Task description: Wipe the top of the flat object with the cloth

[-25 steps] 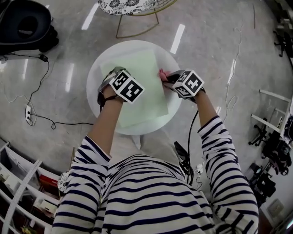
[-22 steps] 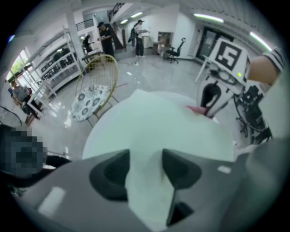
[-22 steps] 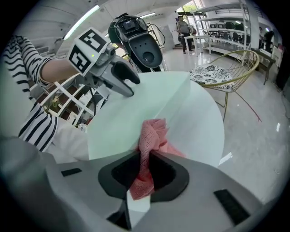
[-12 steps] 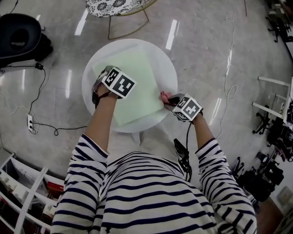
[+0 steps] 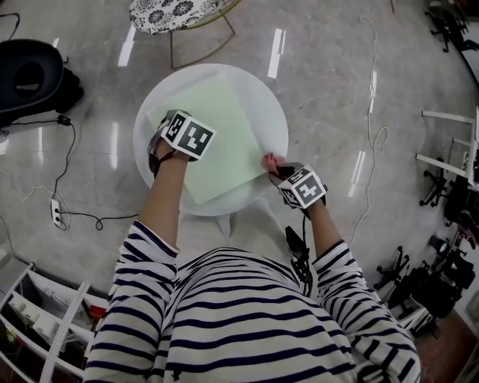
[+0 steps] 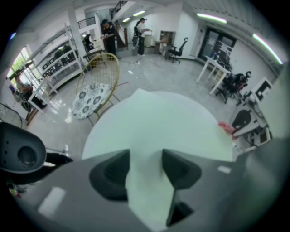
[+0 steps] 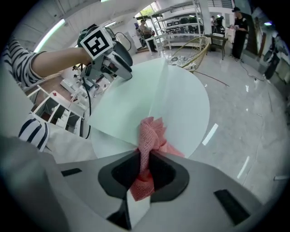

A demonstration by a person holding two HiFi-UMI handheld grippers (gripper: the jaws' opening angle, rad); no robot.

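A pale green flat sheet lies on a round white table. My left gripper sits at the sheet's left edge. In the left gripper view the sheet fills the gap between the jaws of the left gripper, and both pads touch it. My right gripper is at the sheet's near right corner, shut on a bunched pink mesh cloth. The right gripper view shows the cloth sticking out past the jaws of the right gripper onto the sheet's edge.
A gold-framed chair with a patterned cushion stands beyond the table. A black round object and a cable with a power strip lie on the floor at left. White shelving is at the lower left, white frames at right.
My right gripper has drawn the pink cloth along the sheet's right edge toward me, from the far right side to the near right corner. The left gripper has stayed in place.
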